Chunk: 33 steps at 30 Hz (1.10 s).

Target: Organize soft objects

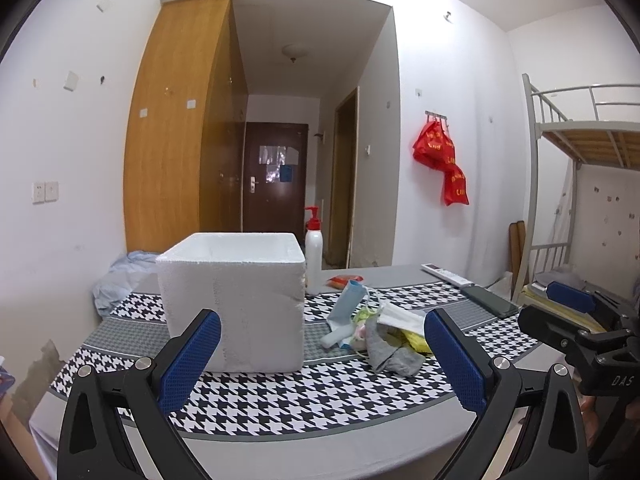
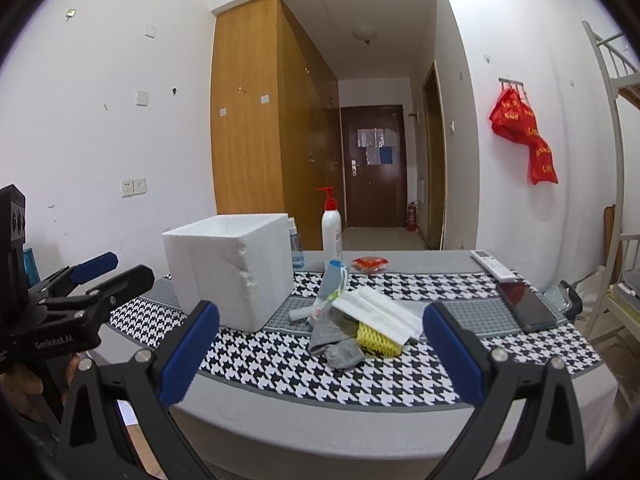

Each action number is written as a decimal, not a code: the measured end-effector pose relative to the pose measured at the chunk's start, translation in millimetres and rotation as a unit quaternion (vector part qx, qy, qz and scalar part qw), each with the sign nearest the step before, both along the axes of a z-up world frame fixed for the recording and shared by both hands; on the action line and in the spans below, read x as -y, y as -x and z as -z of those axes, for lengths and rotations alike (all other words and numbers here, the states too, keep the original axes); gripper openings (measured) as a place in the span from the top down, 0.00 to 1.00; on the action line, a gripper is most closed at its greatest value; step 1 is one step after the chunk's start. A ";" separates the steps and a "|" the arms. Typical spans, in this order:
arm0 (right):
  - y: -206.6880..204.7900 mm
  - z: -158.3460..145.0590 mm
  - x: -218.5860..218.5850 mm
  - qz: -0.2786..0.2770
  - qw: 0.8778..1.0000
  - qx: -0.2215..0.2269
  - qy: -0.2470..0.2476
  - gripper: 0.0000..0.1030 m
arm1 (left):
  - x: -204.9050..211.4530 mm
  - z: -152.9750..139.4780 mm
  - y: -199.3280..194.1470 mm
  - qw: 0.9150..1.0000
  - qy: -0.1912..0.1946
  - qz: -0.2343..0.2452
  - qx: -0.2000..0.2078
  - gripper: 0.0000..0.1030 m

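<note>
Soft objects: a small heap on the houndstooth tablecloth [image 2: 360, 384], just right of the white foam box [image 2: 232, 268], the landmark here. The heap comprises a grey sock [image 2: 340, 346], a yellow mesh item [image 2: 378, 340], a white face mask [image 2: 380, 312] lying on top, and a pale blue mask [image 1: 348, 304] at the far side. Behind the box stands a white pump bottle [image 2: 332, 236] with a red top; a red packet [image 2: 370, 263], a remote [image 2: 492, 266] and a dark phone [image 2: 526, 306] lie farther right of it. Left gripper [image 1: 322, 360]: jaws spread wide, holding nothing, in front of the box. Right gripper [image 2: 322, 356]: likewise wide apart and holding nothing, facing the heap.
</note>
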State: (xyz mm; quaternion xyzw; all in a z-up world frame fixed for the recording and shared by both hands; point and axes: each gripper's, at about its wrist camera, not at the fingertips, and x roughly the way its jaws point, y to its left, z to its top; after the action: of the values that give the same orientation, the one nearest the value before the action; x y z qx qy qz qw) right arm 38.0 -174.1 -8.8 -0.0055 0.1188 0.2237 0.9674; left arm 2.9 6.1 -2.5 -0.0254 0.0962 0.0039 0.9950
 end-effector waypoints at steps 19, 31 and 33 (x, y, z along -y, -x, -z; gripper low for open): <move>4.8 -2.5 1.6 -0.003 1.000 0.018 -0.005 0.00 | 1.4 -1.1 0.2 1.000 0.008 0.003 -0.005 0.01; 3.6 -3.4 -0.7 0.000 1.000 0.019 -0.003 0.00 | -0.1 0.1 -3.9 1.000 0.011 0.004 -0.010 0.01; 2.9 -2.9 -0.5 0.001 1.000 0.018 -0.004 0.00 | -0.4 0.7 -5.0 1.000 0.012 0.003 -0.011 0.01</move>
State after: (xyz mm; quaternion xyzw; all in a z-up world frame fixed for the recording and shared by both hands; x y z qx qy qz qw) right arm 35.1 -173.6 -5.9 -0.0056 0.1009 0.2234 0.9695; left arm 7.9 6.4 -3.2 -0.0368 0.1075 0.0000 0.9935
